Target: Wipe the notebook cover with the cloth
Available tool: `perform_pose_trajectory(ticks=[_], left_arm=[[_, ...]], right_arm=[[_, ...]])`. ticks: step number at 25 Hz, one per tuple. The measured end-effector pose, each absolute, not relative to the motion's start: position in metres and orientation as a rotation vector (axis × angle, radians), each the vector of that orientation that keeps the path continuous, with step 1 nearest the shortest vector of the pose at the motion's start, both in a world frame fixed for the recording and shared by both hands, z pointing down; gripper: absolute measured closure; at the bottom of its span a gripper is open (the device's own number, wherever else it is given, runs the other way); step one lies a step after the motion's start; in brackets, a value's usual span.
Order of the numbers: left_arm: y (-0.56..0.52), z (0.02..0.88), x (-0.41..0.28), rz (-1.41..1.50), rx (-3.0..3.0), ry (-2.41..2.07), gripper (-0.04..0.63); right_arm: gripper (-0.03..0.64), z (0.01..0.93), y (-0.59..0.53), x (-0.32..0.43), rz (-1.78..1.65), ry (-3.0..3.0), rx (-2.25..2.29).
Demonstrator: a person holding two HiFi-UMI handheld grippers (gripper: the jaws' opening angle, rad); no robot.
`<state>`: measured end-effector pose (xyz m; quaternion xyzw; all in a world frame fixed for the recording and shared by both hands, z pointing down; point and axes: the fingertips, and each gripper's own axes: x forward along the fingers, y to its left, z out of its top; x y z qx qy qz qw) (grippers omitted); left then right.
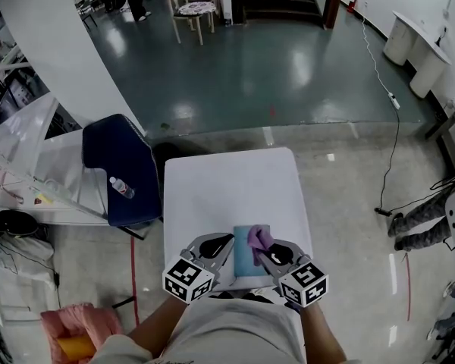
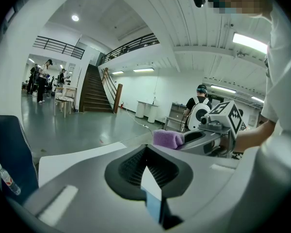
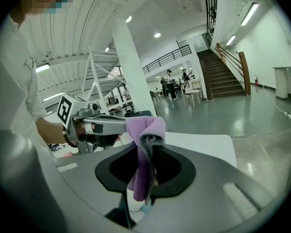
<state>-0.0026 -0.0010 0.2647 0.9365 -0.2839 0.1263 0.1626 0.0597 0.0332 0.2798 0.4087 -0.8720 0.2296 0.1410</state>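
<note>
Right gripper (image 3: 144,181) clamped on purple cloth (image 3: 144,130); left gripper (image 2: 148,152) jaws together, empty; notebook (image 1: 245,264) below both

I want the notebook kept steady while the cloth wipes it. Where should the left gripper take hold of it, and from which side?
Likely best: take the notebook by its left edge, coming in low from the left. It lies flat on the table, so only a thin edge offers a hold, and the right gripper with the cloth is over its right side.
</note>
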Motion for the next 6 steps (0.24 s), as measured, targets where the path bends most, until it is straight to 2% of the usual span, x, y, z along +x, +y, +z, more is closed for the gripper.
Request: perform_pose_trajectory(ticks=[6], left_arm=[[-0.0011, 0.2654, -0.0064, 0.358, 2.676, -0.803, 0.595]], right_arm=[[0.518, 0.2798, 0.0327, 0.0527, 0.659, -2.523, 1.182]])
